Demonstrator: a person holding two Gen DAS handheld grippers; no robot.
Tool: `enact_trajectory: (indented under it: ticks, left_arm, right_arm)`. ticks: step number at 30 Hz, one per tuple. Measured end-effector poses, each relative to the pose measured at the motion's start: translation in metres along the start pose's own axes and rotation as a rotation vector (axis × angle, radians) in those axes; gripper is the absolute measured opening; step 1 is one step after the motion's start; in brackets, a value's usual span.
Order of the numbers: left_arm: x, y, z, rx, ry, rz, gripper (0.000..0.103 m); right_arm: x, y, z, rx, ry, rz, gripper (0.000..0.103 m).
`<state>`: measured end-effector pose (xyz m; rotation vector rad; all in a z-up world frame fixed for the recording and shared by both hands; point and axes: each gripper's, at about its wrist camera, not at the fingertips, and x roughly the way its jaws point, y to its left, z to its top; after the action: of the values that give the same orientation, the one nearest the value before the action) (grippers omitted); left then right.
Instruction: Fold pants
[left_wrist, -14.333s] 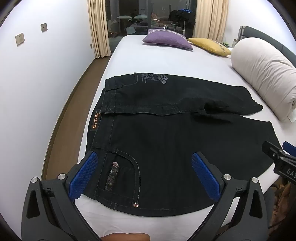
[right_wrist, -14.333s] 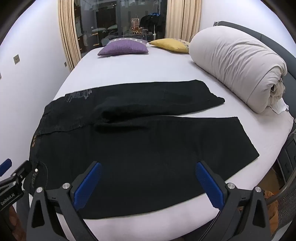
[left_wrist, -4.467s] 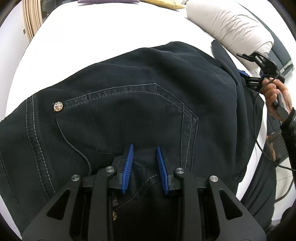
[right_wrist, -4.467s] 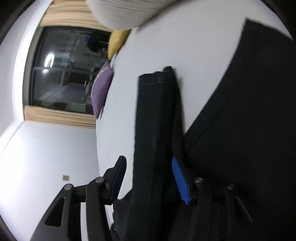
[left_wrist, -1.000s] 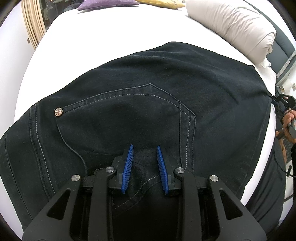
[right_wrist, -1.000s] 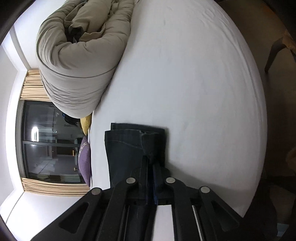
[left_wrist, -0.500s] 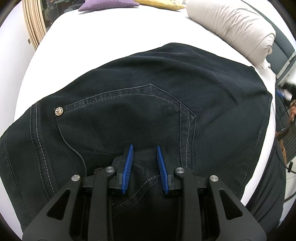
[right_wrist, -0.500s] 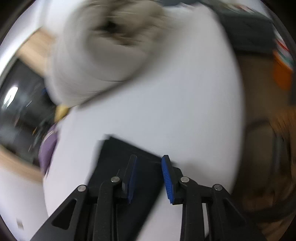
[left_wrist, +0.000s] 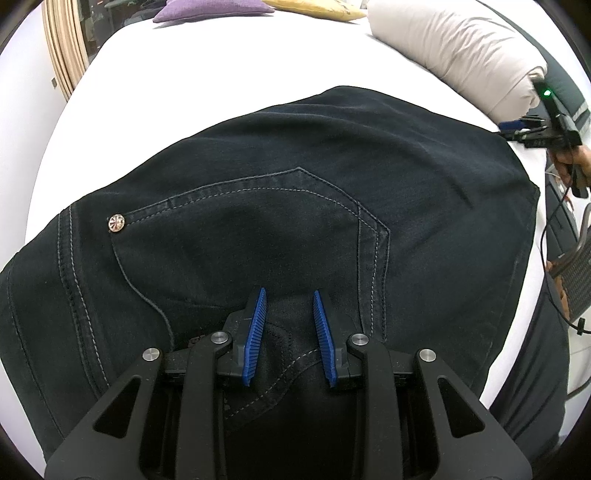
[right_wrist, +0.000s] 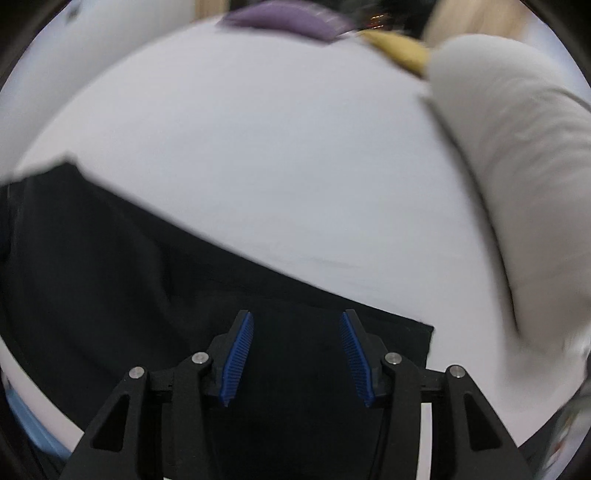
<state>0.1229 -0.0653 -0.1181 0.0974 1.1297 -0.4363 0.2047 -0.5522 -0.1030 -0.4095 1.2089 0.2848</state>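
Left wrist view: left tongs (left_wrist: 288, 334) clamp pants (left_wrist: 295, 206) lying lengthwise rightward; right tongs (right_wrist: 295, 358) opening, empty.

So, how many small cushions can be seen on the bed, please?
2: a purple cushion at the far end of the bed, and a yellow cushion beside it, next to the rolled duvet. Others may be hidden.

Nothing I can read here. The rivet (left_wrist: 115, 223) on my dark pants (left_wrist: 295, 206) carries an embossed cross-like pattern, not lettering. The other tool (left_wrist: 532, 129) at the right edge shows no legible marking — only a green light.
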Motion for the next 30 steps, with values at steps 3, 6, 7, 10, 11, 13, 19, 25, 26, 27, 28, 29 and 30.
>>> enact_trajectory:
  ticks: [3, 6, 7, 10, 11, 13, 19, 25, 26, 27, 28, 29, 30]
  left_arm:
    - [0.000, 0.001, 0.002, -0.002, 0.001, -0.001, 0.026]
    - [0.000, 0.002, 0.003, -0.002, 0.002, -0.003, 0.026]
    - [0.000, 0.002, 0.003, -0.001, 0.002, -0.004, 0.026]
    - [0.000, 0.002, 0.004, 0.000, 0.001, -0.003, 0.026]
    - [0.000, 0.002, 0.004, -0.001, 0.000, -0.002, 0.026]
    - [0.000, 0.001, 0.003, -0.003, -0.002, 0.001, 0.026]
    - [0.000, -0.002, 0.001, -0.007, -0.009, 0.009, 0.026]
    - [0.001, -0.005, -0.002, -0.005, -0.011, 0.012, 0.026]
    - [0.001, -0.006, -0.003, -0.004, -0.011, 0.012, 0.026]
    - [0.001, -0.006, -0.003, -0.004, -0.012, 0.013, 0.026]
    - [0.001, -0.006, -0.003, -0.005, -0.014, 0.013, 0.026]
    - [0.001, -0.006, -0.003, -0.006, -0.014, 0.014, 0.026]
    - [0.001, -0.006, -0.003, -0.006, -0.015, 0.014, 0.026]
  right_arm:
    - [0.020, 0.015, 0.005, -0.080, 0.067, -0.008, 0.053]
    - [0.030, 0.012, 0.006, -0.059, 0.068, 0.015, 0.053]
    - [0.031, 0.008, 0.006, -0.033, 0.068, 0.031, 0.052]
    - [0.031, 0.006, 0.009, 0.009, 0.062, 0.100, 0.030]
    - [0.030, 0.010, 0.008, 0.003, 0.052, 0.111, 0.024]
    - [0.027, 0.020, 0.012, -0.008, 0.034, 0.080, 0.005]
    - [0.022, 0.009, 0.010, 0.155, -0.078, -0.067, 0.001]
    - [0.008, 0.005, 0.004, 0.150, -0.148, 0.053, 0.003]
    - [0.000, 0.014, 0.007, 0.085, -0.170, 0.095, 0.007]
    - [-0.004, 0.020, 0.009, 0.030, -0.178, 0.100, 0.022]
    - [-0.007, 0.027, 0.014, -0.023, -0.174, 0.096, 0.039]
    - [-0.006, 0.030, 0.017, -0.055, -0.162, 0.095, 0.043]
    - [-0.002, 0.034, 0.025, -0.086, -0.127, 0.110, 0.043]
